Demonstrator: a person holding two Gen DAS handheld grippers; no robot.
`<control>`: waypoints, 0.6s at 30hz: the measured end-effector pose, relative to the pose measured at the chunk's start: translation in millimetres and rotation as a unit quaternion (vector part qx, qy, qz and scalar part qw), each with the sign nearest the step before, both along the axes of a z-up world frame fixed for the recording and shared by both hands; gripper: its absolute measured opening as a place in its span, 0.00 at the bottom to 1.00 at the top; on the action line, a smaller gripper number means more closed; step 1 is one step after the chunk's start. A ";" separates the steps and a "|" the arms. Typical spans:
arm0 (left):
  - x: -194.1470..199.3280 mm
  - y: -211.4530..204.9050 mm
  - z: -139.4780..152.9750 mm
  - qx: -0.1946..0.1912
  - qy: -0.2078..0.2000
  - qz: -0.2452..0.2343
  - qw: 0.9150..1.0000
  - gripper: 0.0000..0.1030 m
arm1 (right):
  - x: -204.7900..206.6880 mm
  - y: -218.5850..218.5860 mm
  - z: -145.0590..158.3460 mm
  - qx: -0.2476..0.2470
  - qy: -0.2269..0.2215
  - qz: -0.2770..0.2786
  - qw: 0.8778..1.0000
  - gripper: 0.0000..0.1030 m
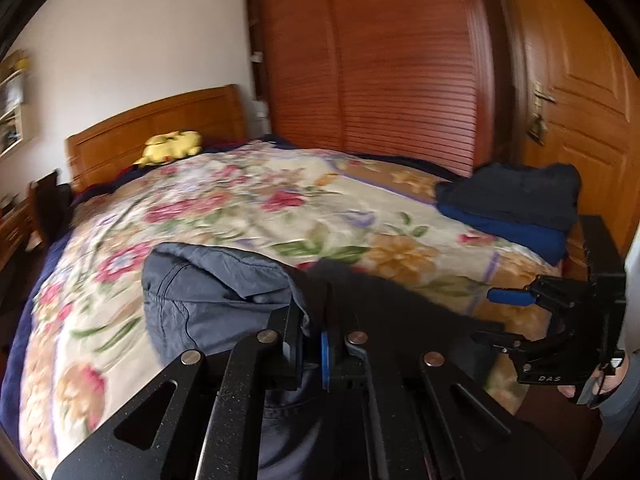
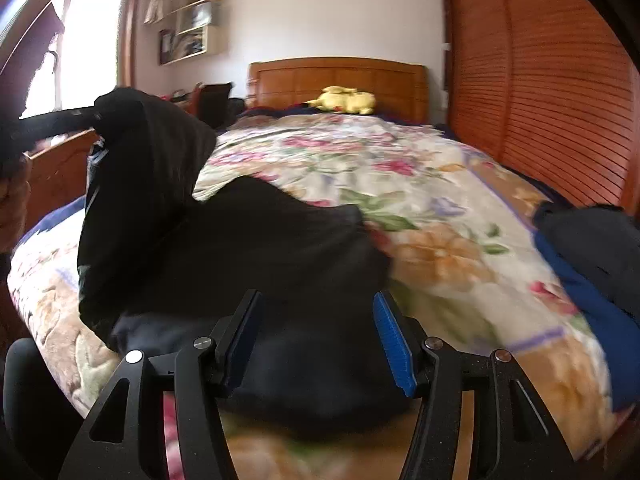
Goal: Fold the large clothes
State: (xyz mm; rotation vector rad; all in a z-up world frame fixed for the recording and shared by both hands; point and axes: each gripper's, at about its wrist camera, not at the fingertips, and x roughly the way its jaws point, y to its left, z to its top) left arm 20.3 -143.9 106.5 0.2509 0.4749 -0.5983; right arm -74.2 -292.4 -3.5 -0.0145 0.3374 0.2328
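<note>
My left gripper [image 1: 310, 350] is clamped tight on a gathered edge of the dark garment [image 2: 248, 264]; from the right wrist view that pinched corner is lifted up and away toward the window side, so the cloth rises in a slack ridge from the floral bedspread [image 2: 420, 184]. The rest of the garment lies heaped on the near part of the bed, directly ahead of my right gripper [image 2: 320, 340]; its fingers stand apart with nothing pressed between them, and the dark fabric lies just in front of and under the blue pads [image 2: 394, 346]. The garment's long run, as I judge it, goes from the lifted corner down across toward the right gripper; so the right hand is the nearer to the free end, and I'd want it to take that edge. A folded pile [image 1: 516, 204] sits well apart at the bed's right side.
</note>
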 end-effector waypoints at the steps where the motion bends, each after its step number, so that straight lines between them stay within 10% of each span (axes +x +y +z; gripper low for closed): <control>1: 1.3 -16.0 -1.4 0.005 0.003 -0.010 1.000 0.05 | -4.0 -8.0 -0.5 0.003 0.000 -0.008 1.000 0.58; 15: -27.4 -123.5 -50.7 0.054 0.102 -0.116 0.987 0.07 | -33.3 -62.7 -7.8 0.037 0.010 -0.075 0.996 0.58; 18: -32.6 -102.0 -39.9 0.028 0.099 -0.113 0.988 0.29 | -30.0 -54.9 -6.0 0.039 0.012 -0.070 0.997 0.58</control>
